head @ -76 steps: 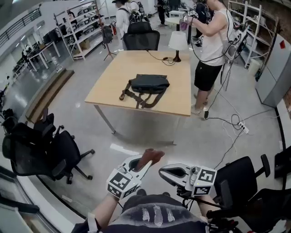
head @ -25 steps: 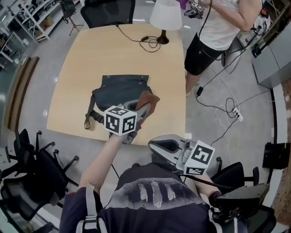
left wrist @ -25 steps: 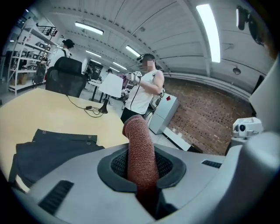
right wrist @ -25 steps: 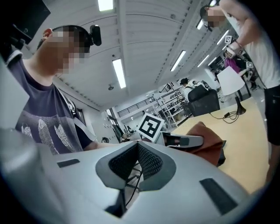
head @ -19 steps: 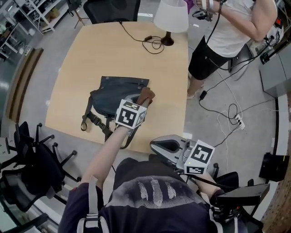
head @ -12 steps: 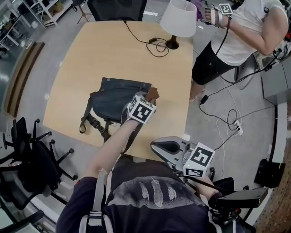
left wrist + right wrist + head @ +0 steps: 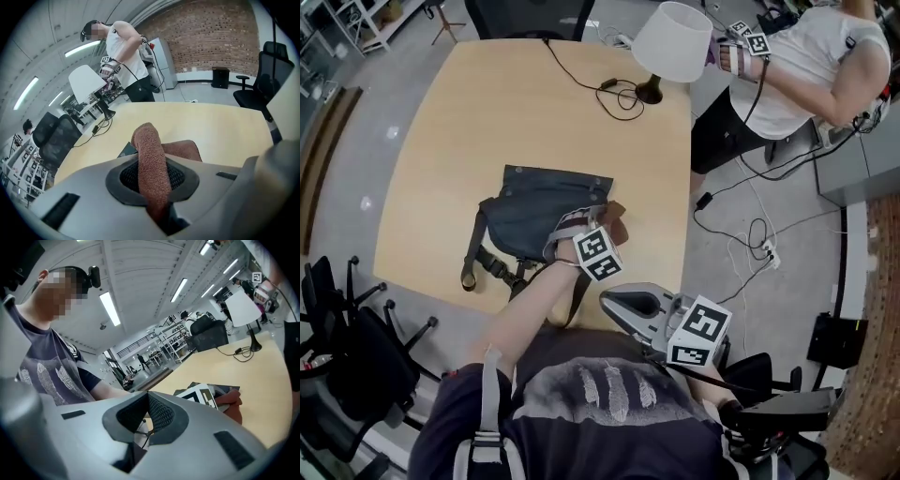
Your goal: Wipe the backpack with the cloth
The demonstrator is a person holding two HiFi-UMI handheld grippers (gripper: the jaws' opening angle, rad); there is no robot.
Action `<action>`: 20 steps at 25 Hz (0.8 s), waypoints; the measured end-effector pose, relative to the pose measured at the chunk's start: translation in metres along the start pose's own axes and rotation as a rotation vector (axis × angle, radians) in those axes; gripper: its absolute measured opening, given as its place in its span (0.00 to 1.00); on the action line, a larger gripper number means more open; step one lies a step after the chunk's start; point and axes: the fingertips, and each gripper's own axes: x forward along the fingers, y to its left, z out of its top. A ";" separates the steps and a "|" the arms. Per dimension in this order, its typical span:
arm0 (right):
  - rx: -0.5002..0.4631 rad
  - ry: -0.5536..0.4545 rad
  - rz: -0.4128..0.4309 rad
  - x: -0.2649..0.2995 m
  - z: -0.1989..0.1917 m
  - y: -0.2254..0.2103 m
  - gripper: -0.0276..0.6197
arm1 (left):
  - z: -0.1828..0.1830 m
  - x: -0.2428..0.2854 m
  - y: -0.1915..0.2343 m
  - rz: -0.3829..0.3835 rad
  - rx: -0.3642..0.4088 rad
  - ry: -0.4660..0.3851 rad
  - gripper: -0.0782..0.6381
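A dark backpack [image 7: 536,208] lies flat on the wooden table [image 7: 469,122], straps trailing toward the near edge. My left gripper [image 7: 578,223] is shut on a brown cloth [image 7: 615,223] at the backpack's right edge. In the left gripper view the cloth [image 7: 151,161] runs folded between the jaws, with a backpack corner [image 7: 127,150] just beyond. My right gripper [image 7: 624,302] hangs off the table's near edge by my body, shut with nothing in it. The right gripper view shows its own jaws [image 7: 147,401], the left gripper's marker cube [image 7: 202,395] and the cloth [image 7: 233,407].
A white-shaded lamp [image 7: 672,41] and its black cable [image 7: 616,92] stand at the table's far right. A person [image 7: 797,66] stands beside that corner. Office chairs sit at the left [image 7: 342,328] and behind the table [image 7: 525,14]. Cables and a power strip [image 7: 766,255] lie on the floor.
My left gripper carried the cloth from near my body out over the table and down to the backpack's right edge. The right gripper stayed by my body.
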 end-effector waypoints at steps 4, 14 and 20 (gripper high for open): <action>-0.022 0.013 0.018 0.021 0.008 0.003 0.05 | -0.015 -0.010 0.006 -0.024 -0.024 0.004 0.19; 0.000 0.042 0.074 0.039 0.008 0.000 0.04 | -0.085 -0.054 0.036 0.070 -0.082 0.049 0.19; 0.004 0.056 0.127 0.051 0.010 0.007 0.05 | -0.144 -0.080 0.050 0.142 -0.182 0.090 0.19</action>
